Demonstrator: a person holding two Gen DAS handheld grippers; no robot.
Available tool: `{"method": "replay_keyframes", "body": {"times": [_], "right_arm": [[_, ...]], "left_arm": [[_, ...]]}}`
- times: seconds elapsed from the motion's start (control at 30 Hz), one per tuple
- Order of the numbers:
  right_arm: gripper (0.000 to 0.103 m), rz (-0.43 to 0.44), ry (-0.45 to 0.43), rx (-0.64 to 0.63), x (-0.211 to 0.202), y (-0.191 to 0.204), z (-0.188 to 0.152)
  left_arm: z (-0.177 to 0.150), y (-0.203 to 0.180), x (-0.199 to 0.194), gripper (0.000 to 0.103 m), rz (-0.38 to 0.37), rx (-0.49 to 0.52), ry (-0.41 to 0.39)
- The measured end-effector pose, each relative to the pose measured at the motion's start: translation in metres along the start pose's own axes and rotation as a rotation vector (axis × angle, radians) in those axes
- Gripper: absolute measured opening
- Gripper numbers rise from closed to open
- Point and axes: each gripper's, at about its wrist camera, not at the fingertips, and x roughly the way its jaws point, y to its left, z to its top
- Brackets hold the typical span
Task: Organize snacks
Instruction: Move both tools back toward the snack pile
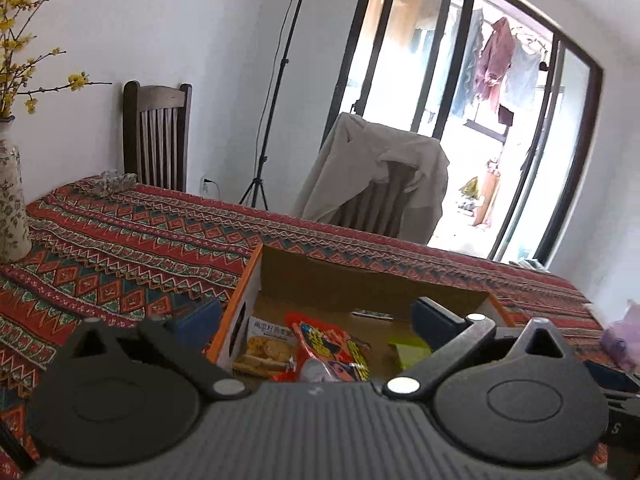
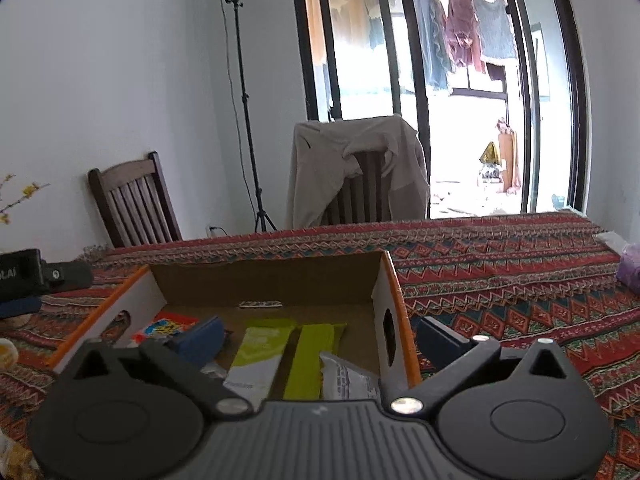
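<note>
Snacks (image 1: 332, 348) in box (image 2: 392, 280) — chair (image 2: 360, 196) beyond, perhaps jacket-draped.

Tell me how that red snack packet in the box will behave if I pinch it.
The red snack packet looks like a crinkled foil bag, so it would probably flex and crumple rather than stay stiff. It likely weighs little for its size. Its glossy film may slip between the fingers, so gripping a seam seems safer.

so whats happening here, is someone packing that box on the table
A person is sorting snacks into an open cardboard box on a patterned tablecloth, with a handheld gripper in each hand. Both the left gripper and the right gripper are wide open over the box and hold nothing. Inside lie a red packet, a cracker pack and green packets.
</note>
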Motion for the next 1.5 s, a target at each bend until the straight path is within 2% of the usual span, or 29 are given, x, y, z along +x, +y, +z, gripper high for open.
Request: {"method": "replay_keyframes", "body": {"times": [0.37, 0.6, 0.9, 1.13, 1.5], "right_arm": [[0.103, 0.038, -0.065, -0.04, -0.064, -0.002, -0.018], [0.103, 0.041, -0.071, -0.064, -0.091, -0.007, -0.037], [0.103, 0.028, -0.018, -0.085, -0.108, -0.018, -0.072], [0.103, 0.001, 0.056, -0.085, -0.113, -0.03, -0.1], [0.103, -0.014, 0.178, -0.07, -0.102, -0.045, -0.117]], "left_arm": [[-0.023, 0.013, -0.058, 0.103, -0.079, 0.004, -0.037], [-0.048, 0.02, -0.086, 0.103, -0.091, 0.041, -0.048], [-0.088, 0.033, -0.107, 0.103, -0.094, 0.069, -0.01], [-0.109, 0.046, -0.111, 0.103, -0.086, 0.042, 0.044], [-0.113, 0.046, -0.111, 0.103, -0.079, 0.048, 0.057]]}}
